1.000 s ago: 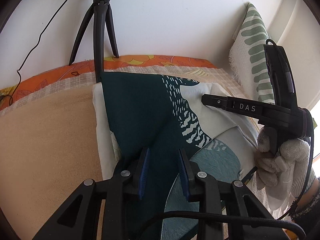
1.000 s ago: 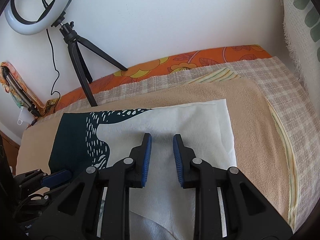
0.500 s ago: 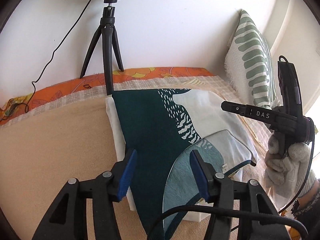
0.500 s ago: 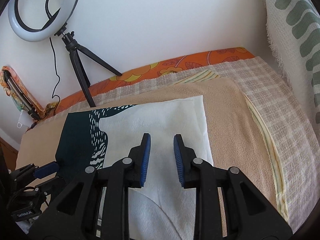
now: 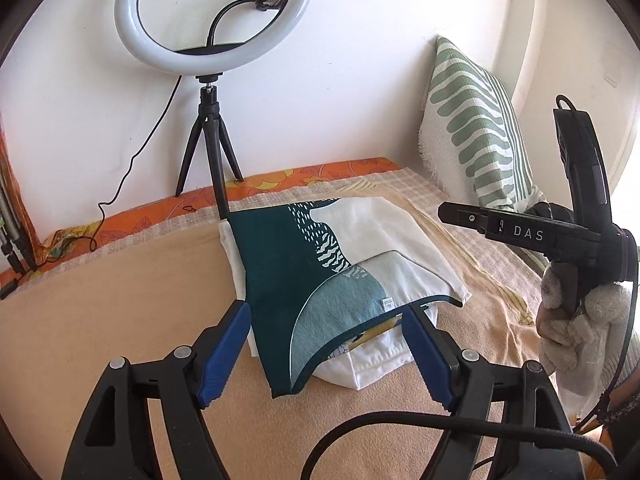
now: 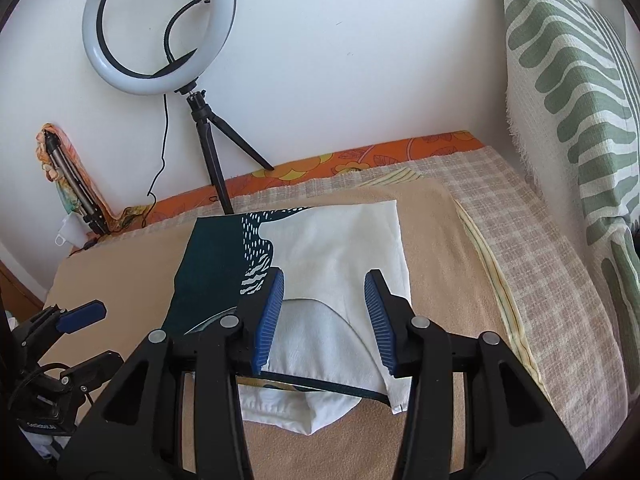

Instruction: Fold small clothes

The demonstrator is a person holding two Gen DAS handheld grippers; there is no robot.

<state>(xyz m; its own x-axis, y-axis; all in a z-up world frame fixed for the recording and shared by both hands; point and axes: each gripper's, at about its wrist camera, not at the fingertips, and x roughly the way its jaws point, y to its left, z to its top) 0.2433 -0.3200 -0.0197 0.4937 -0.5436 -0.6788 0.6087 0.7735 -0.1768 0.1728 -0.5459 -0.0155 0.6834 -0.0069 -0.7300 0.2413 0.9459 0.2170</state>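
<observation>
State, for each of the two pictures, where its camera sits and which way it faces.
Left wrist: on the left gripper, jaws opening, facing the folded cloth and wall; a gloved hand shows.
Right wrist: on the right gripper, jaws opening, facing the same cloth.
Shared: cloth, ring light, leaf-print cushion.

Cloth [image 5: 304, 264]: on blanket [image 5: 120, 300]
Lamp [image 5: 212, 20]: behind cloth
Pillow [image 5: 476, 132]: right, against wall [image 5: 360, 60]

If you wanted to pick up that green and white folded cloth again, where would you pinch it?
Probably the near hem of the folded cloth, coming from the front edge of the tan blanket. There the dark-trimmed top layer curls up off the white layer beneath, so one jaw could slide under.
</observation>
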